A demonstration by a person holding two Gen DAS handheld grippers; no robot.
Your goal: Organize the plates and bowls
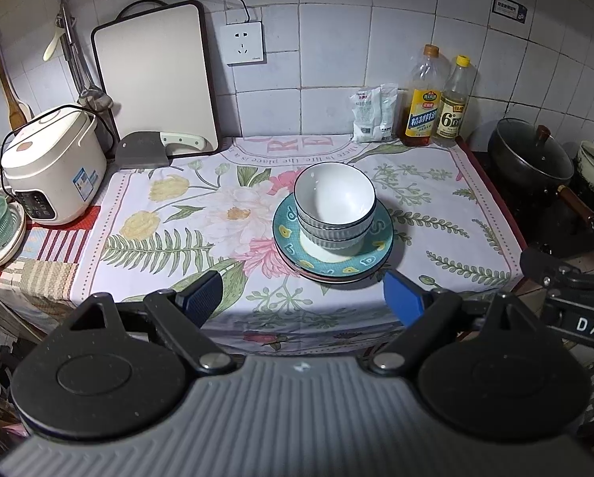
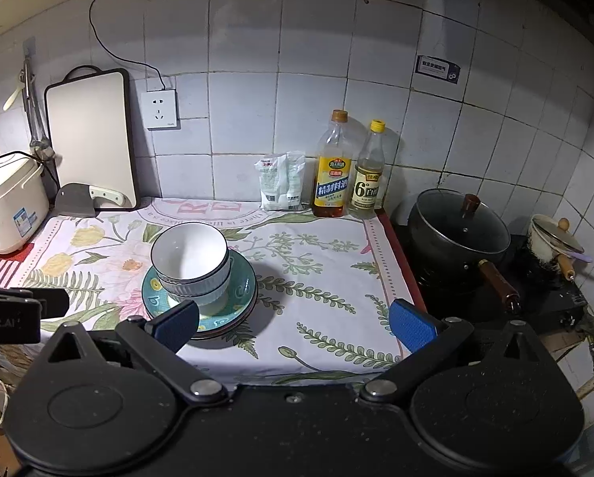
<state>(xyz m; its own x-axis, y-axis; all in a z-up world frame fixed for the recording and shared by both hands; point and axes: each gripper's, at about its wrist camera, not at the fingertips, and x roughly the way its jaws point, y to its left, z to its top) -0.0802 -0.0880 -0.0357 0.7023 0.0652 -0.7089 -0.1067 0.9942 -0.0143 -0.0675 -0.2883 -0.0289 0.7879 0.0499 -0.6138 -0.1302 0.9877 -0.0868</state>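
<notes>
Two hand-held grippers hover at the near edge of a kitchen counter, both with blue-padded fingers spread wide and nothing between them. The left gripper sits low over the front edge of the floral cloth; the right gripper does the same, a little further to the right.

Just beyond them stands the stack of dishes. Nested white ribbed bowls with dark rims rest on a teal plate with yellow marks, which lies on more plates beneath — only their rims show. In the right wrist view the stack lies close behind the right gripper's left finger; whether they touch cannot be told.

Bare cloth lies open to both sides of the stack and behind it. The cloth's right edge meets a dark stove carrying a lidded black pot with a wooden handle. Along the tiled back wall stand two bottles and a white packet. At the left rear a cutting board leans on the wall with a cleaver at its foot, and a white rice cooker sits at the left edge.
</notes>
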